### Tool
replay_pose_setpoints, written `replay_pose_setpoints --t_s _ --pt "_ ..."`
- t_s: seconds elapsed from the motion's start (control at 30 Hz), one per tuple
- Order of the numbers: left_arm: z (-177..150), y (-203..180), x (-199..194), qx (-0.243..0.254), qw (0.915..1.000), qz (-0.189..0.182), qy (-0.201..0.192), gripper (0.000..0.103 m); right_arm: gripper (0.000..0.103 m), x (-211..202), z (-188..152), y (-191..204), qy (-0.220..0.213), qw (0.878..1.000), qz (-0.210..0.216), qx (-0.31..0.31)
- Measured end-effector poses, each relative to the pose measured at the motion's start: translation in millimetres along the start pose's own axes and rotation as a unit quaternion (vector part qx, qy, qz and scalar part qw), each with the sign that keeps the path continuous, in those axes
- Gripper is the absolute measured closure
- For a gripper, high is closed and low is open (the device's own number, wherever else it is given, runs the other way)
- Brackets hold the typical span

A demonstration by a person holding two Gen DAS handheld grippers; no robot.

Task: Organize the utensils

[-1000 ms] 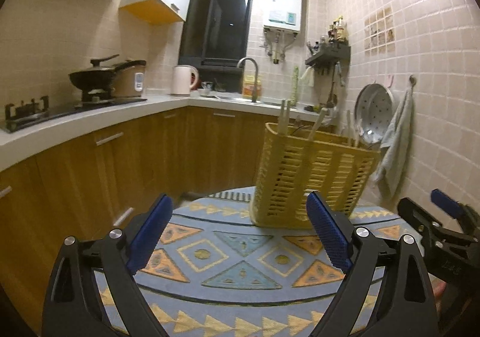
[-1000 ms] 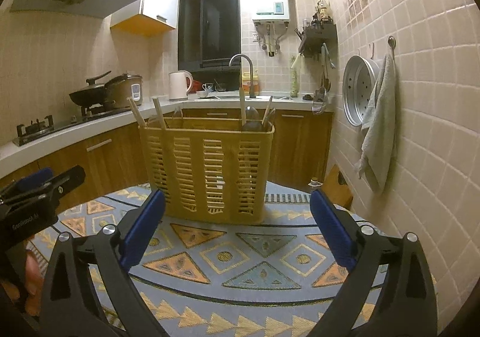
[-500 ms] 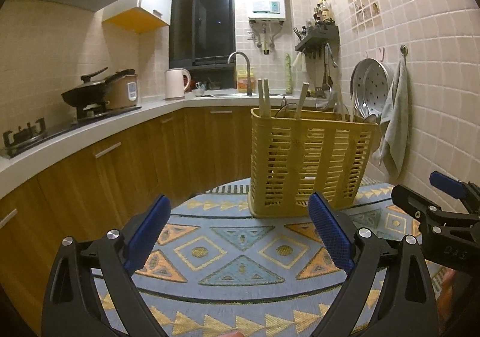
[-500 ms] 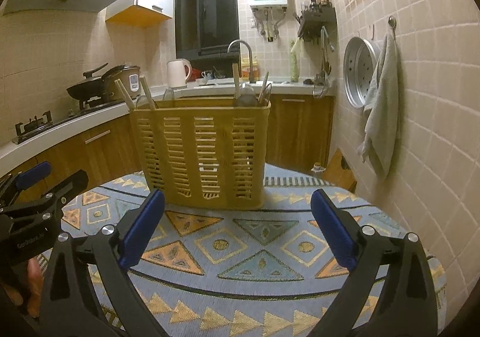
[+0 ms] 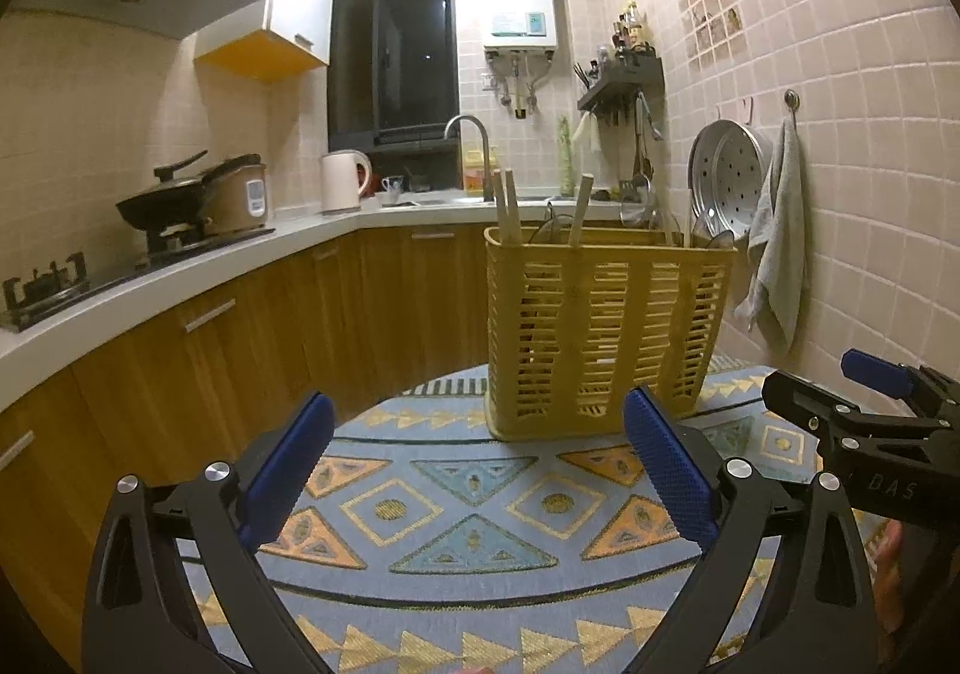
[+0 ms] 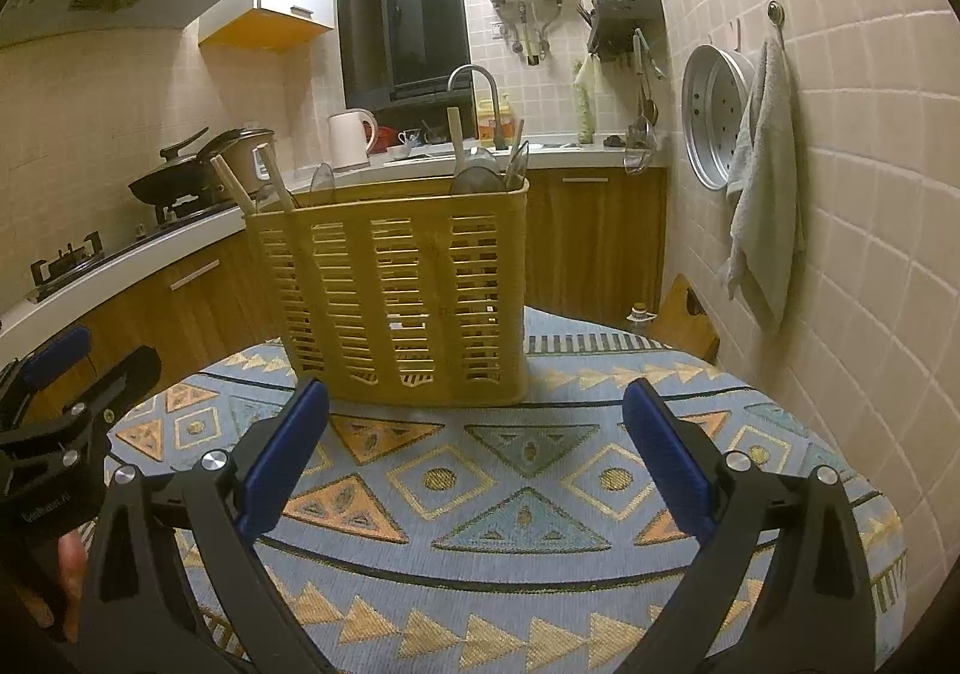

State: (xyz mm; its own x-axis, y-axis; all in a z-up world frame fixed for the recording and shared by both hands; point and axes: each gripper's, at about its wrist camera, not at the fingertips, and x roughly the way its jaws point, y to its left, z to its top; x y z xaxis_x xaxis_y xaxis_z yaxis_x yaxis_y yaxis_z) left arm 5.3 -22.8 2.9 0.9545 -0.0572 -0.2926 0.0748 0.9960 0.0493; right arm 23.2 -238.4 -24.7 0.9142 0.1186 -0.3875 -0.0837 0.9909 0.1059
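A yellow slotted utensil basket [image 5: 603, 335] stands upright on a round table with a patterned blue cloth [image 5: 474, 500]; it also shows in the right wrist view [image 6: 402, 290]. Wooden chopsticks [image 5: 507, 206] and metal spoons [image 6: 480, 173] stick out of its top. My left gripper [image 5: 477, 470] is open and empty, short of the basket. My right gripper [image 6: 474, 452] is open and empty, just in front of the basket. Each gripper shows at the edge of the other's view.
A tiled wall on the right carries a hanging grey towel [image 6: 762, 194] and a metal steamer tray [image 6: 711, 116]. A counter with wood cabinets [image 5: 252, 314], a stove, a pot, a kettle and a sink runs along the left and back.
Both grippers have moved a little nearer the basket and the views have tilted up. Both stay open and empty. The basket has not moved.
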Motion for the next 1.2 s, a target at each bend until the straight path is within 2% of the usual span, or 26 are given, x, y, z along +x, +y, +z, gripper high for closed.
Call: replay_pose_setpoints --t_s 0.17,0.53,1.2 --pt "0.0 -0.2 1.9 -0.002 1.0000 -0.004 0.005 0.008 0.008 7.6 -0.9 1.7 0.017 1.000 -0.009 -0.003" --pt "-0.6 -0.3 2.4 0.000 1.0000 -0.004 0.006 0.008 0.008 9.5 -2.1 2.2 0.021 1.000 -0.013 -0.004" --pt "-0.6 0.4 4.5 -0.006 0.9998 -0.005 0.016 0.008 0.008 3.0 0.1 -2.5 0.005 1.000 -0.020 0.005"
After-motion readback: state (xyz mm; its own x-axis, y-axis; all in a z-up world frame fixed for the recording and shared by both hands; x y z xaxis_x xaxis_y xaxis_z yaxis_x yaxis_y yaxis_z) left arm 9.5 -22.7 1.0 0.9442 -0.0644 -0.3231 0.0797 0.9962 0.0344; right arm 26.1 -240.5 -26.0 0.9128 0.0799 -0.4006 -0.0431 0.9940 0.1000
